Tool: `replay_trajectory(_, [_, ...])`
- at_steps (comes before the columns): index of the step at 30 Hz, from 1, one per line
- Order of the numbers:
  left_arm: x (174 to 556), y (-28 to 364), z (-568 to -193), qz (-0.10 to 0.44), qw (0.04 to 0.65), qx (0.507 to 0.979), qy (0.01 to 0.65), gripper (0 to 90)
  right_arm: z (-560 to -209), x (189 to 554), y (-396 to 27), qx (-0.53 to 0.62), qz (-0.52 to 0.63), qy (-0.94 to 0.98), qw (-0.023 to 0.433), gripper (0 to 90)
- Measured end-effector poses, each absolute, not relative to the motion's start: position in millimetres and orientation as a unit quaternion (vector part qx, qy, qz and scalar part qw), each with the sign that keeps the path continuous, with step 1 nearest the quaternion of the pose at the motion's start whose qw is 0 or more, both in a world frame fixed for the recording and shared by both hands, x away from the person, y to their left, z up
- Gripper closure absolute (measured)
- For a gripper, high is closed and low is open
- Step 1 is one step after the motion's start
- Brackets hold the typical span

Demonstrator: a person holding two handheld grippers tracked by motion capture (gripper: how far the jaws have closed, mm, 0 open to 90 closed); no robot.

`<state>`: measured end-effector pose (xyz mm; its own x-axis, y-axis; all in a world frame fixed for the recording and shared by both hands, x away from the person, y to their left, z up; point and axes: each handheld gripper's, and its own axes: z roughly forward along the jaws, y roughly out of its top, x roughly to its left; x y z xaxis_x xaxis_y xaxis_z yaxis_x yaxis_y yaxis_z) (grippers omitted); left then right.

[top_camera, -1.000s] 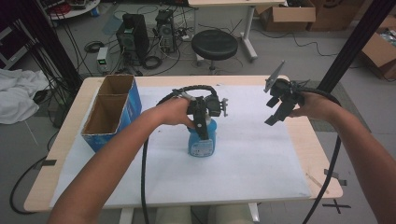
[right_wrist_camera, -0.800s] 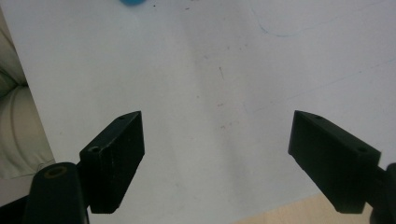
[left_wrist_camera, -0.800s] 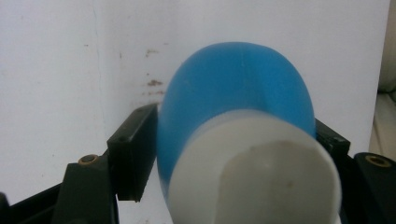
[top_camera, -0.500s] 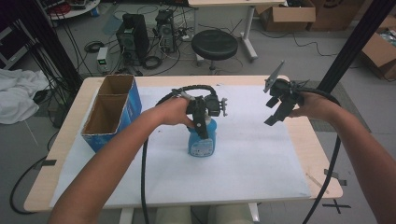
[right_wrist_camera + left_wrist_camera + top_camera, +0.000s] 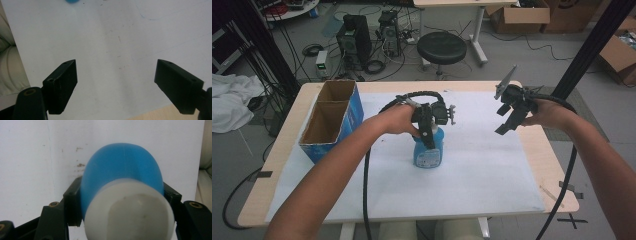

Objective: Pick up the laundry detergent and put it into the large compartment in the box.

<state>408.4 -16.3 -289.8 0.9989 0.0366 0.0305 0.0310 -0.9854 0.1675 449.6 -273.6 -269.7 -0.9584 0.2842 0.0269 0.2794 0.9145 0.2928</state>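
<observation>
Almost nothing has moved since the earlier frames: my left gripper (image 5: 430, 134) stays clamped on the blue bottle (image 5: 428, 150), and my right gripper (image 5: 511, 114) still hangs in the air off to the right, same pose.

Left side: my fingers (image 5: 72, 206) are closed on the bottle, one either side of it, just below its white cap (image 5: 130, 213). In the left gripper view the bottle (image 5: 120, 167) sits between the 2 black fingers, cap nearest the camera, blue body running away toward the white sheet (image 5: 32, 157). From the high view the bottle stands upright w/ its base on the white sheet (image 5: 482, 175), directly under my left hand (image 5: 394, 120).

Right side: my fingers (image 5: 61, 82) are spread wide apart, nothing between them. In the right gripper view they frame bare white sheet w/ a few small marks; a sliver of blue (image 5: 72, 1) shows at the top edge, well beyond the fingertips. My right hand (image 5: 547, 112) holds that gripper above the bench (image 5: 557, 165), well apart from the bottle, to its right.

Other things: a blue cardboard box (image 5: 332, 120), open top w/ 2 compartments, sits on the bench to the left of my left fingers, apart from the bottle. A black cable (image 5: 367, 190) trails from the left gripper back along my forearm.
</observation>
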Motion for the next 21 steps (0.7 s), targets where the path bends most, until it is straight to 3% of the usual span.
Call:
replay_trajectory(15, [407, -13, -287, 0.011, 0.084, 0.996, 0.03, 37.9, -271, 449, -274, 0.147, 0.146, 0.978, 0.005, 18.2])
replay_trajectory(21, [402, -8, -269, 0.011, 0.092, 0.994, 0.066, 37.9, -271, 448, -274, 0.146, 0.147, 0.978, 0.005, 18.3])
